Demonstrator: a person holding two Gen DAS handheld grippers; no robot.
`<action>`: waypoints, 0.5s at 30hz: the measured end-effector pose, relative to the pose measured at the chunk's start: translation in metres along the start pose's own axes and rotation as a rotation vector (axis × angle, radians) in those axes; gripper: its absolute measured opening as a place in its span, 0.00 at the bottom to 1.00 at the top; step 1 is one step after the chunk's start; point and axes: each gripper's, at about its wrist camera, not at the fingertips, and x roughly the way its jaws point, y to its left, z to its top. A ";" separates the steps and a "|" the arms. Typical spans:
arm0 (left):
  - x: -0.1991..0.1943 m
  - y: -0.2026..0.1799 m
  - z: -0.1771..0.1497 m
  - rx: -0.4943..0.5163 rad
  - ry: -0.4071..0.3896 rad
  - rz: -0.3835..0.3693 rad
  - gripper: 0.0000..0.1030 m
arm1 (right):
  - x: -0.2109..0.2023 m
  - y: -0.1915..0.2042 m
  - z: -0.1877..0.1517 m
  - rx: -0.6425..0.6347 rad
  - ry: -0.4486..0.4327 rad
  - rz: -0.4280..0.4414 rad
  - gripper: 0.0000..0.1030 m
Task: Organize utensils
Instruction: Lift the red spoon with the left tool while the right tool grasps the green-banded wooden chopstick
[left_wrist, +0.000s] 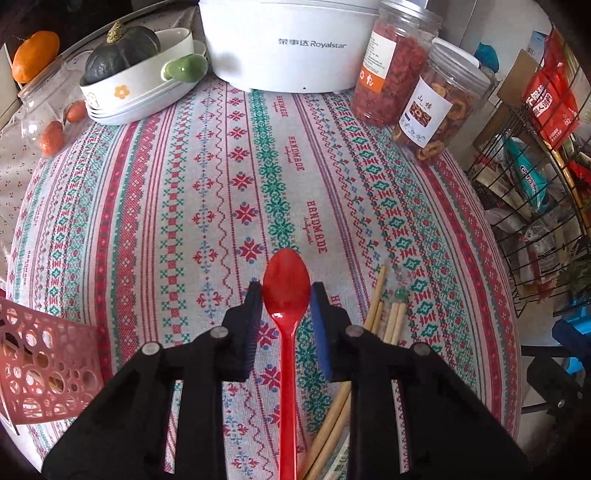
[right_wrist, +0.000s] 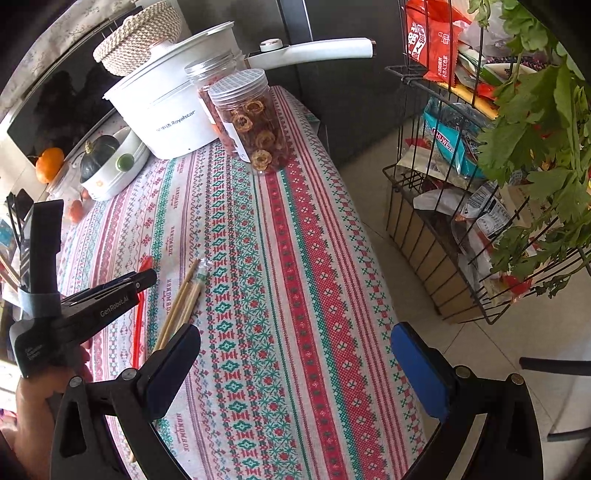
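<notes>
The desk (right_wrist: 295, 258) wears a cloth with red and green stitched bands. Beside it on the pale tiled floor (right_wrist: 369, 206) stands a black wire rack (right_wrist: 424, 229) full of packets. Behind is a dark wall (right_wrist: 351, 92). Daylight is soft.

I read "Royalstar" on my white cooker (left_wrist: 291, 44), "HANDMADE" repeated across the tablecloth (left_wrist: 295, 153), "GenRobot.AI" on my left gripper (right_wrist: 114, 308) — and, I think, "CHUWE…" on a teal packet (right_wrist: 445, 142).
</notes>
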 end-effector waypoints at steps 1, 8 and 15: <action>-0.007 0.000 -0.002 0.008 -0.015 -0.008 0.27 | 0.000 0.001 0.000 0.001 0.002 0.005 1.00; -0.078 0.013 -0.028 0.051 -0.143 -0.086 0.27 | 0.010 0.015 -0.004 -0.025 0.043 0.063 1.00; -0.133 0.048 -0.061 0.078 -0.246 -0.145 0.27 | 0.028 0.035 -0.006 -0.046 0.100 0.114 1.00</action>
